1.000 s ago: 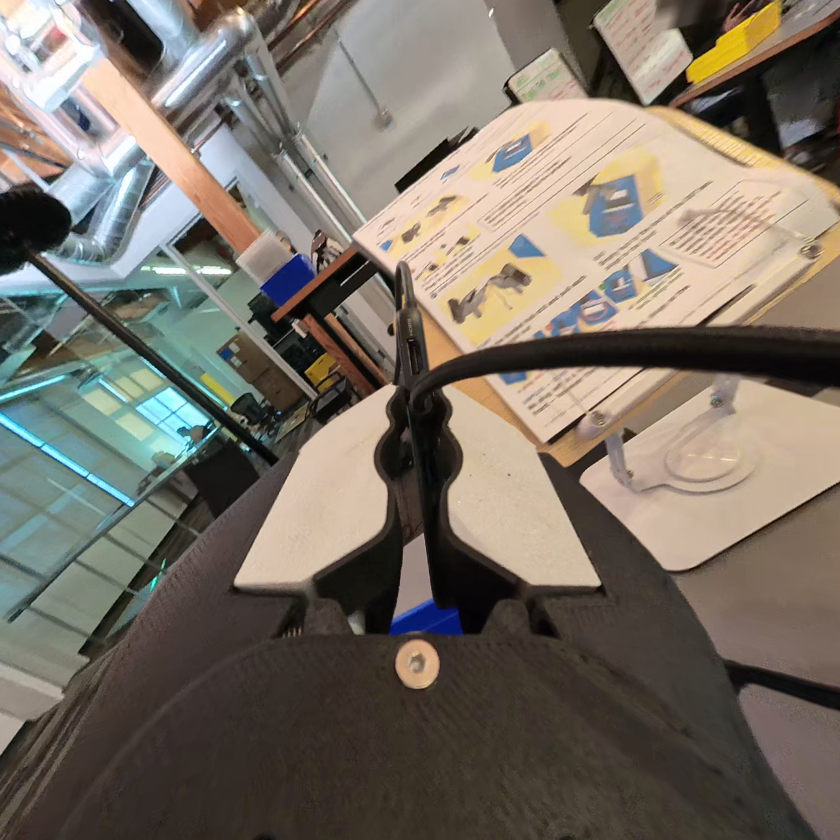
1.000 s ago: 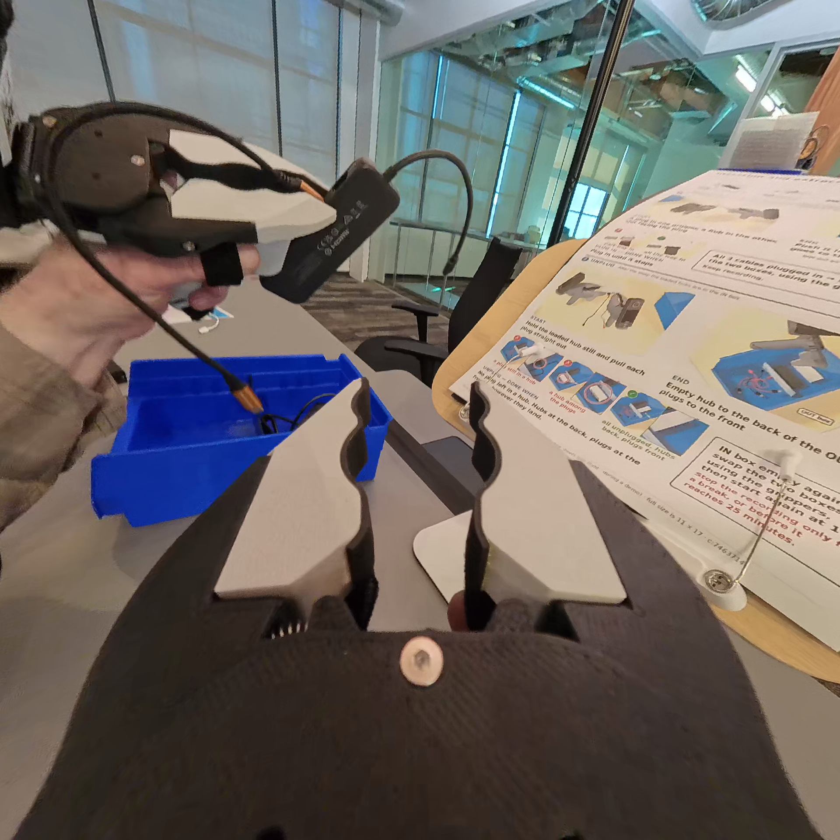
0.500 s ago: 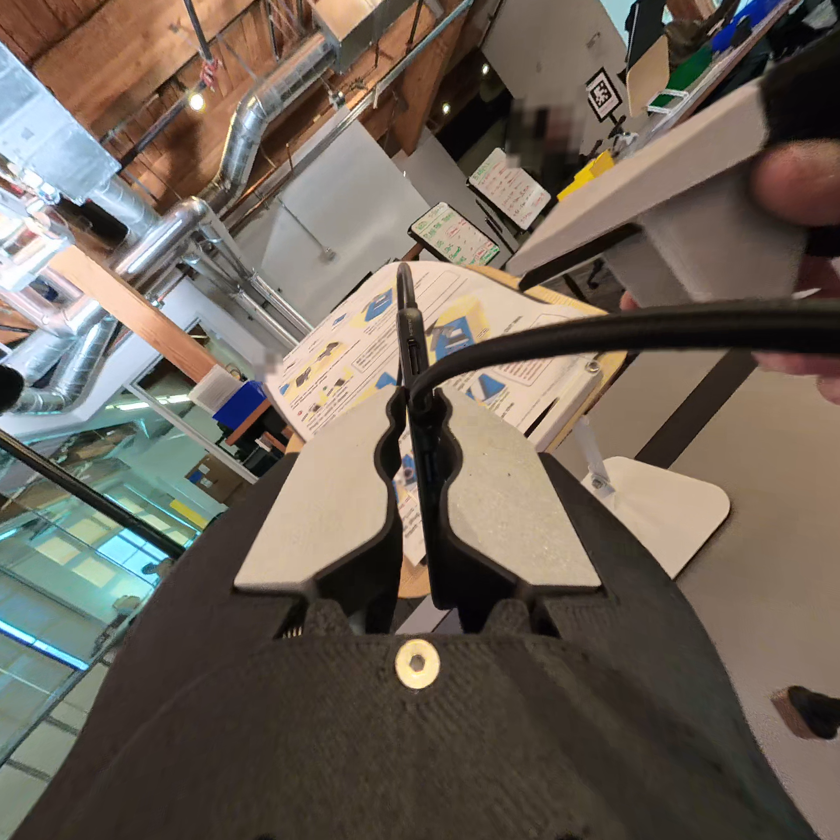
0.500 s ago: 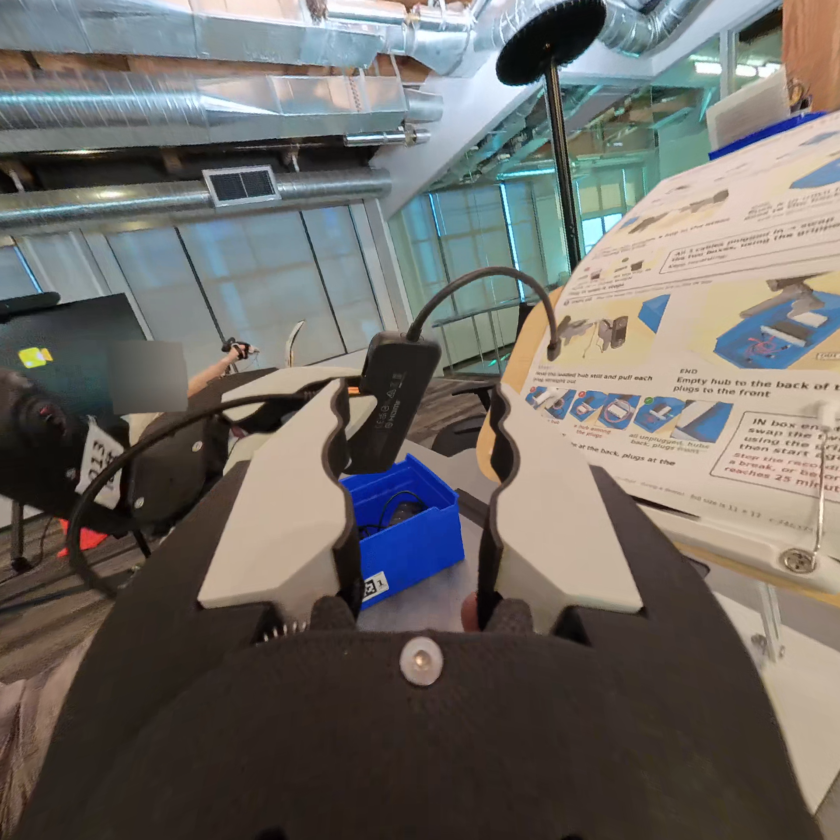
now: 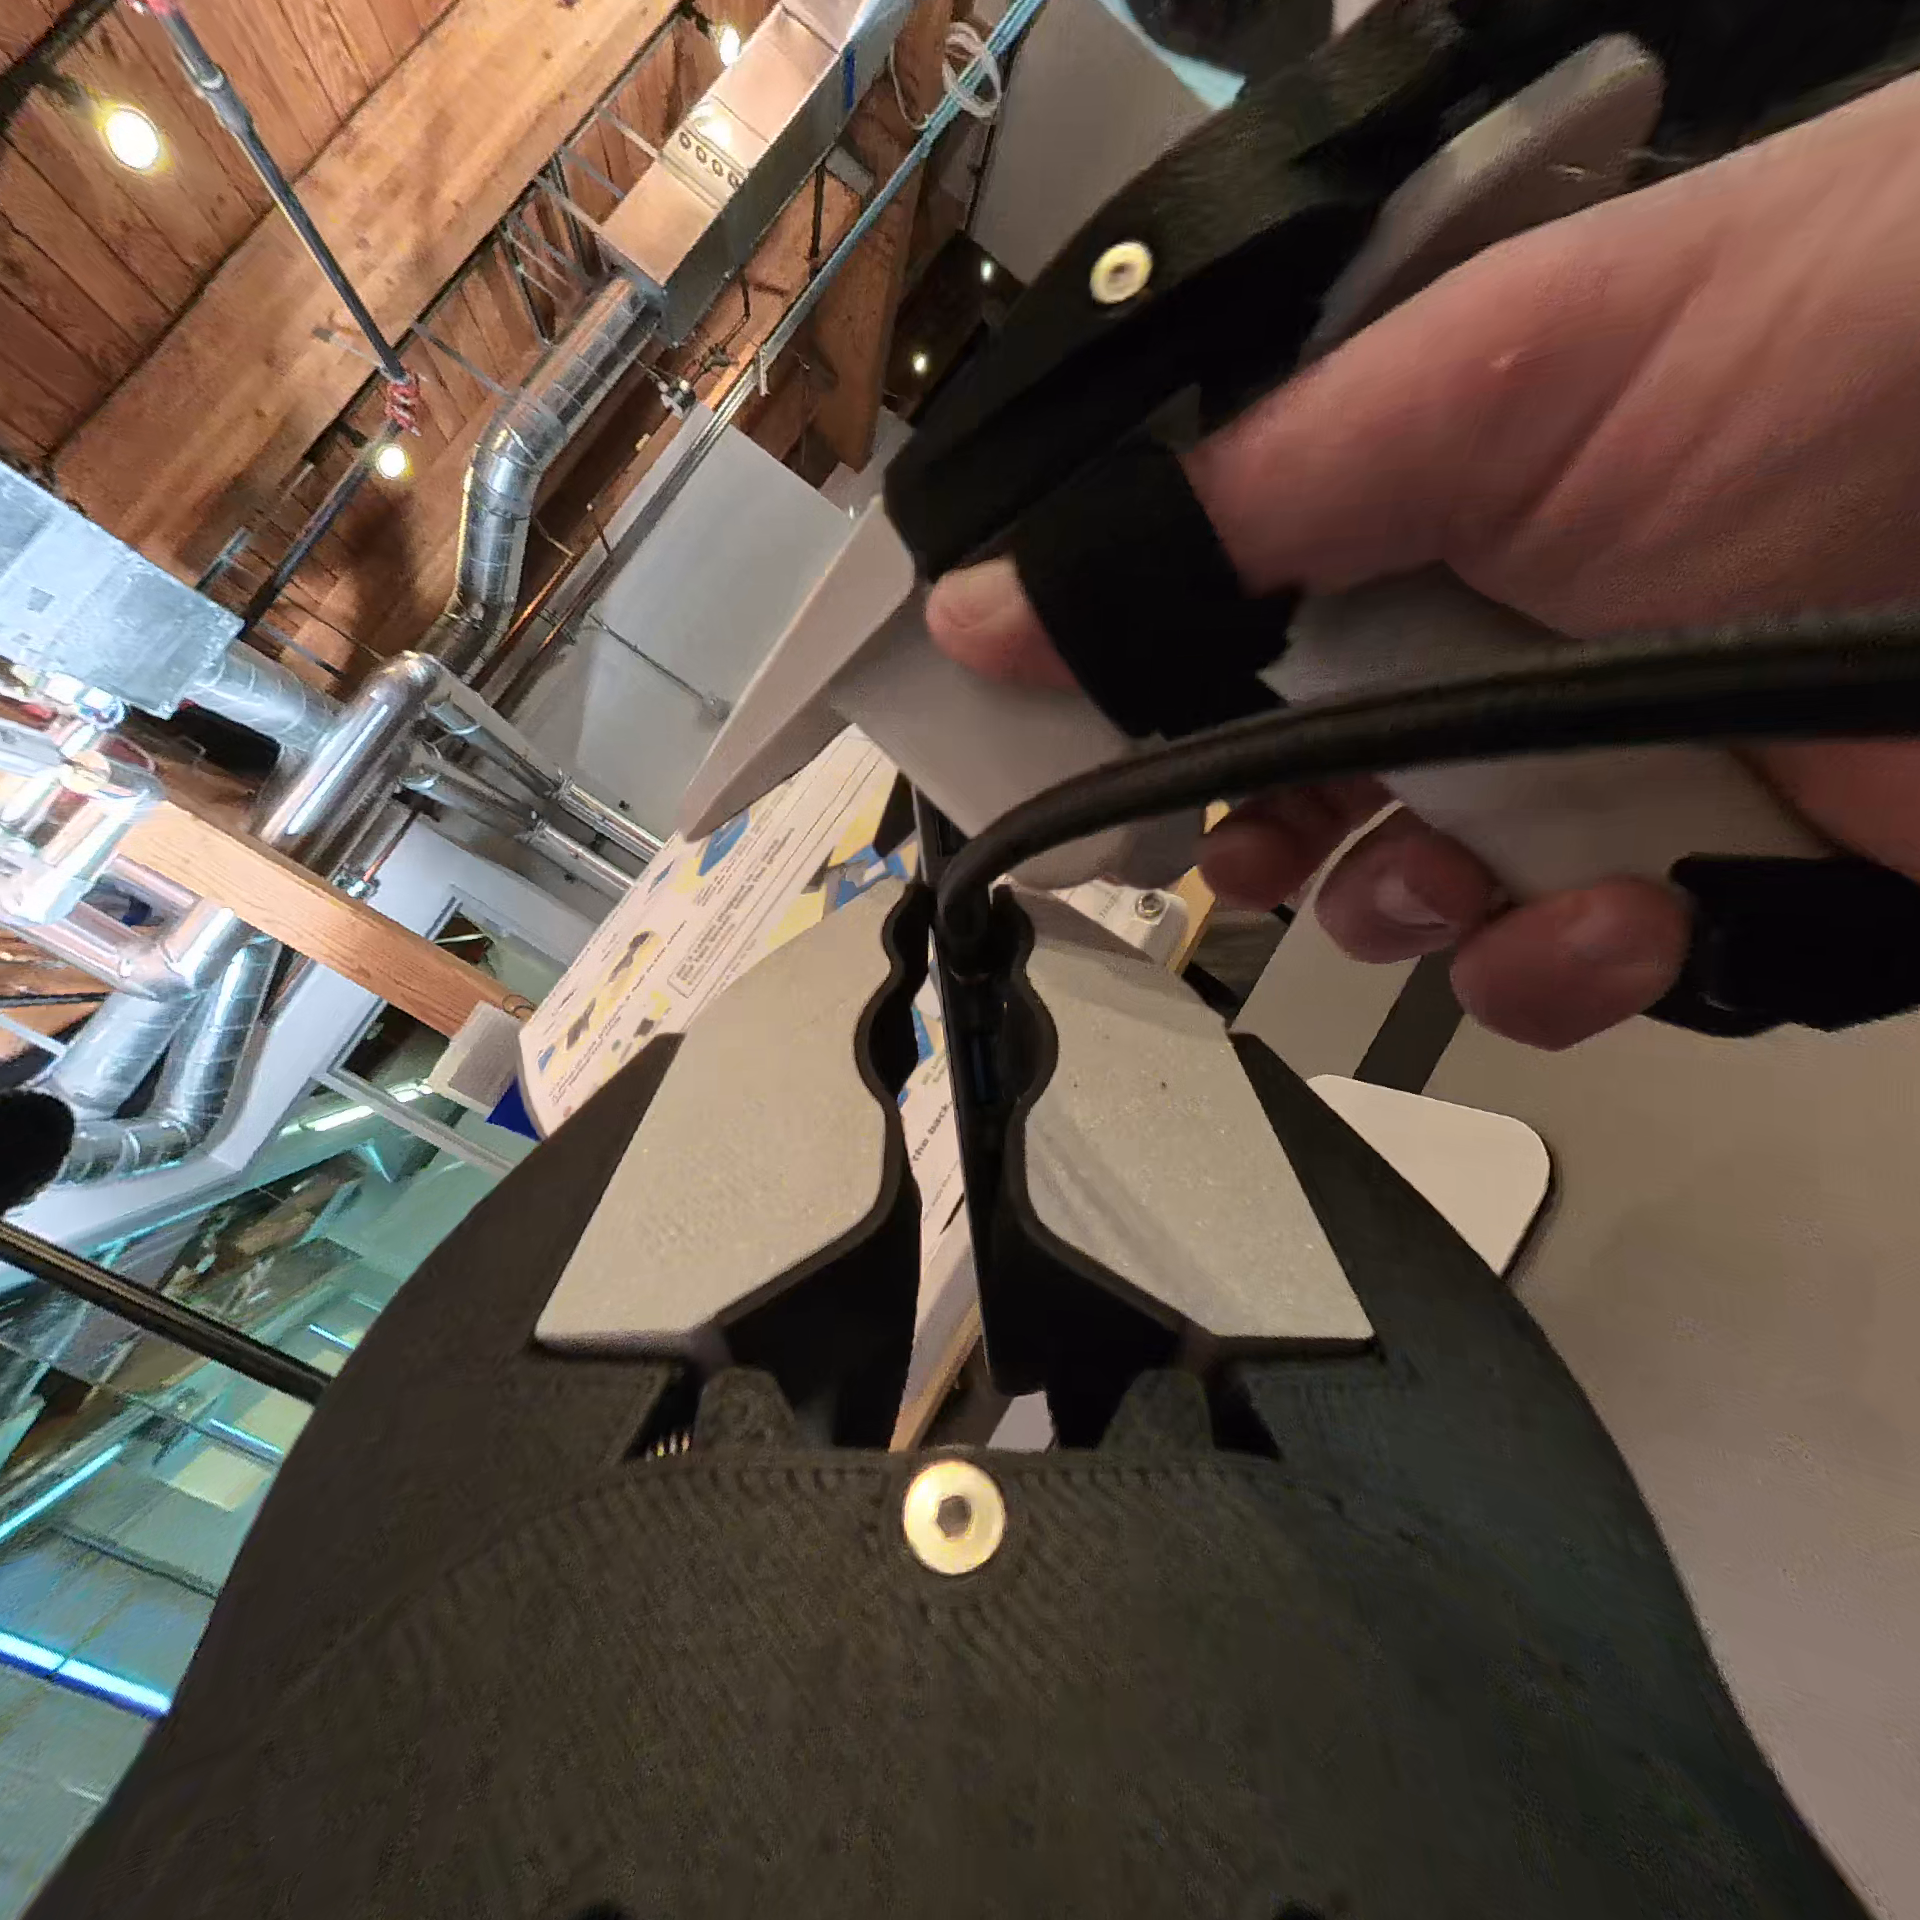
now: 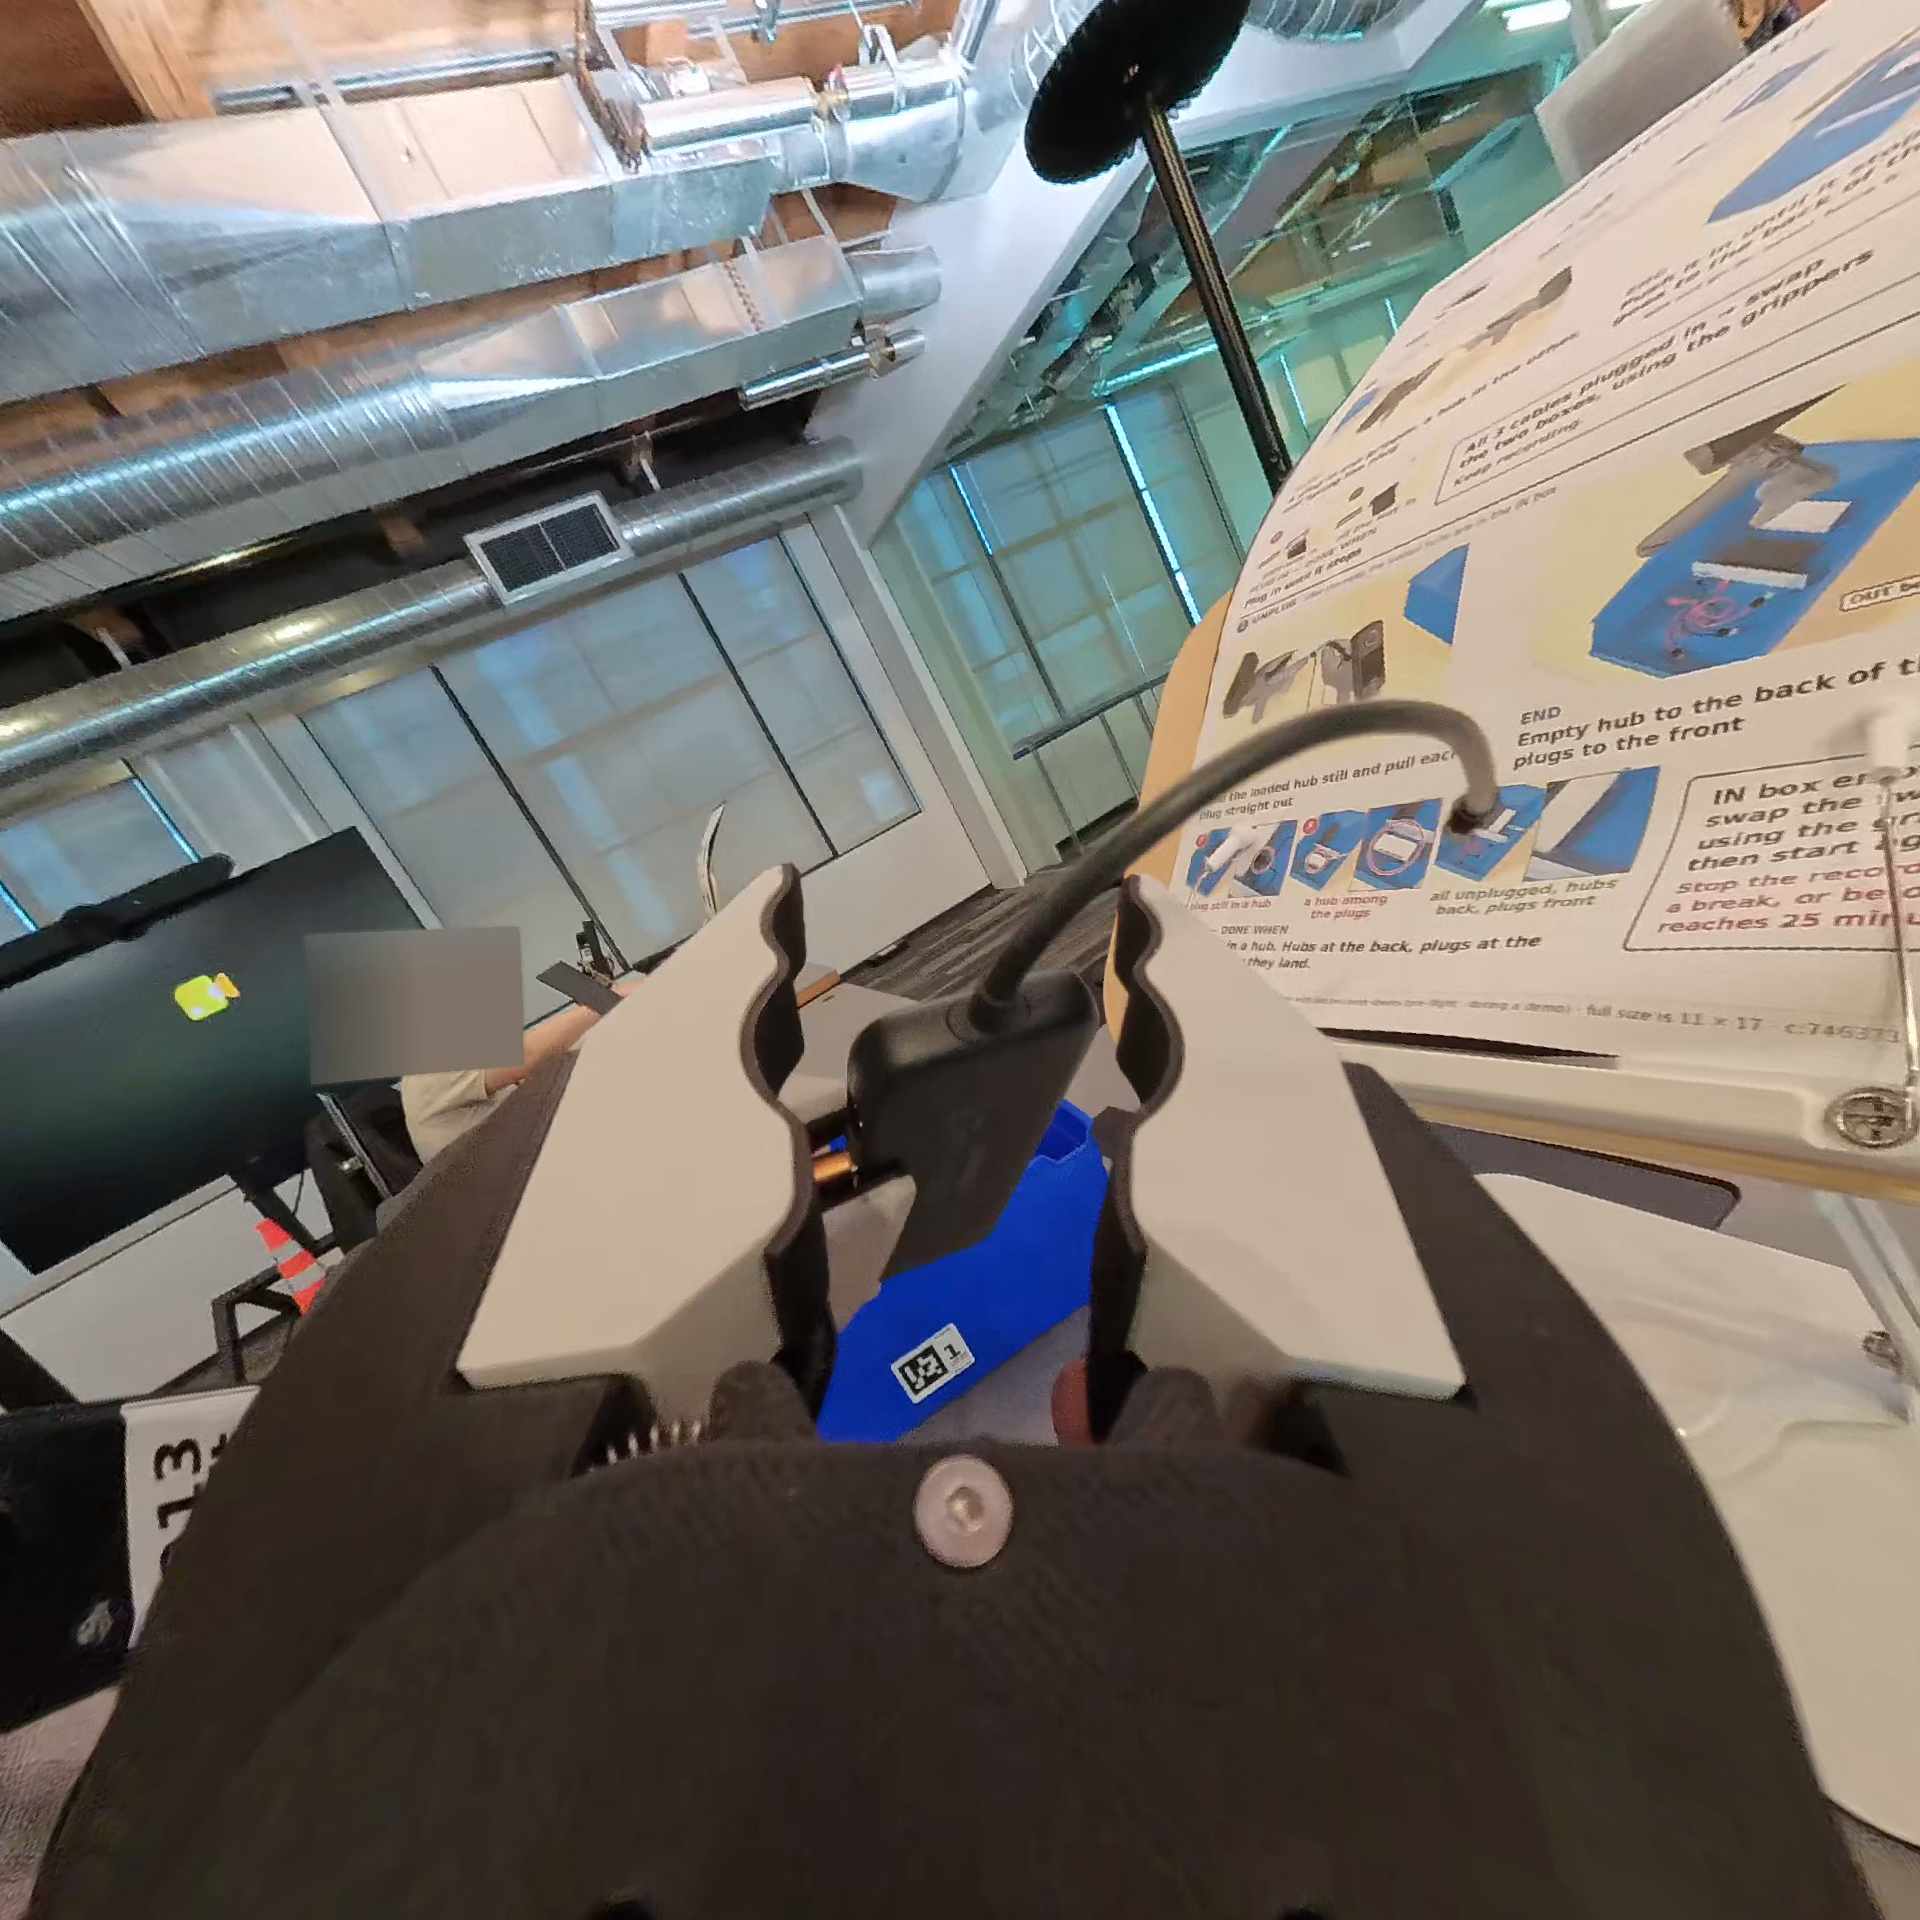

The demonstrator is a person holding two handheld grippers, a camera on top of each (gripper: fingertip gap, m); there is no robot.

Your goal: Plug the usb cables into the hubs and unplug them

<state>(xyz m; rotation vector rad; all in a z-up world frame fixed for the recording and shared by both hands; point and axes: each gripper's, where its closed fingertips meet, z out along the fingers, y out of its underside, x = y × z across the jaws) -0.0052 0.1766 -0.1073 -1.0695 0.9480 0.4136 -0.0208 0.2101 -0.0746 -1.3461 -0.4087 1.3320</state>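
We hold both tools up off the grey bench (image 5: 1714, 1351), well above it, with the slanted instruction board (image 6: 1558, 623) standing toward the far edge. Below and beyond the hub sits the blue bin (image 6: 977, 1320) on the bench; we cannot see into it from here, so we cannot say what it holds.

The black hub (image 6: 966, 1132) hangs in the air between our two tools. Its long axis runs roughly along the line of the right gripper (image 6: 961, 914), narrow end toward us, with its own grey lead (image 6: 1247, 758) arching up and away from the far end. The right gripper's jaws stand wide apart on either side of the hub, touching nothing, so it is the nearer one to take the body.

The left gripper (image 5: 961, 914) is closed tight on a thin black part, edge-on to us, which we judge to be the hub or a plug at its side; a thick black cable (image 5: 1455, 727) curves out of the jaws to the right. An orange-collared plug (image 6: 831, 1169) shows at the hub's left flank.

We judge the next move to be closing the right gripper across the hub's width.
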